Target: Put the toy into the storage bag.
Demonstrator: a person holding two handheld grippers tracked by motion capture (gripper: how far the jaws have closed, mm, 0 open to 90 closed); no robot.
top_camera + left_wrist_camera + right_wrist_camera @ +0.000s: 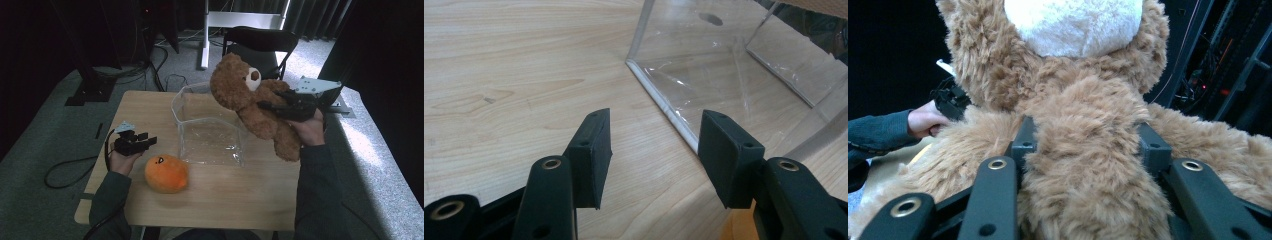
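A brown teddy bear (252,102) with a white muzzle hangs in the air over the right side of a clear plastic box (210,127). My right gripper (272,106) is shut on the bear's body; in the right gripper view both jaws press into the fur of the teddy bear (1088,165). My left gripper (145,141) stands open low over the table at the left, with nothing between its fingers. In the left gripper view my left gripper (654,155) points at the near corner of the clear box (704,75). An orange plush toy (166,173) lies on the table beside it.
The light wooden table (225,195) has bare room in front of the box. A black folding chair (260,45) stands behind the table. Cables (65,172) trail on the grey floor at the left, and a white stand (205,30) rises at the back.
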